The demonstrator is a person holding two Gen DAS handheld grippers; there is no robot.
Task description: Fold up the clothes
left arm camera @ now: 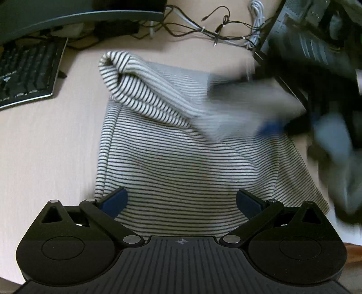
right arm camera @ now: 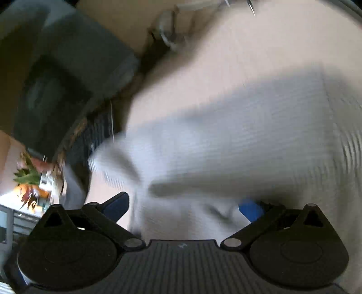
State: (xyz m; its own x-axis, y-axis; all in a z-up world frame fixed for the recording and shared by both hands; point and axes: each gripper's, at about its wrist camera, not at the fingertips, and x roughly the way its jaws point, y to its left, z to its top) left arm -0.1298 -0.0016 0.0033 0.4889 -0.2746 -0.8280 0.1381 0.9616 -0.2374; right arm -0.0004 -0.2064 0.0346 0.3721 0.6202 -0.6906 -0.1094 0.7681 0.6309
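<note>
A white garment with thin dark stripes lies on the pale table, partly folded, with one rolled-over flap at its far left. My left gripper is open, its blue-padded fingers spread just above the garment's near edge. My right gripper is open and sits low over the same striped cloth, which fills its view in heavy blur. In the left wrist view the right gripper shows as a blurred shape at the garment's right side.
A black keyboard lies at the far left beside a dark monitor base. Loose cables run along the back of the table. A dark computer case stands at the right.
</note>
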